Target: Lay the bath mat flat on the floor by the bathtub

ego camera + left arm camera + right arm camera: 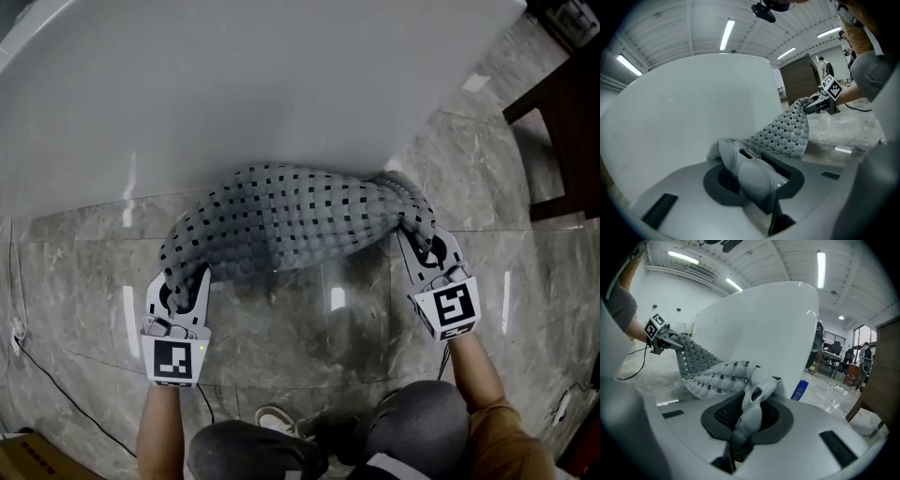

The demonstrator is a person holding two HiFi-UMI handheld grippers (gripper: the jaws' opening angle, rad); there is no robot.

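The bath mat (300,220) is held stretched between the left gripper (185,287) and right gripper (421,251), each clamped on an edge; lowering flat beside the bathtub (244,84) probably comes next.

No readable text, labels or numbers

Your bath mat (291,225) is grey, gridded with rounded bumps and small black squares. The bathtub (234,84) is plain glossy white. The floor (309,347) is grey marble tile with pale veining. Your left claw (185,284) and right claw (419,246) are pale grey, each bearing black-and-white square patterns.
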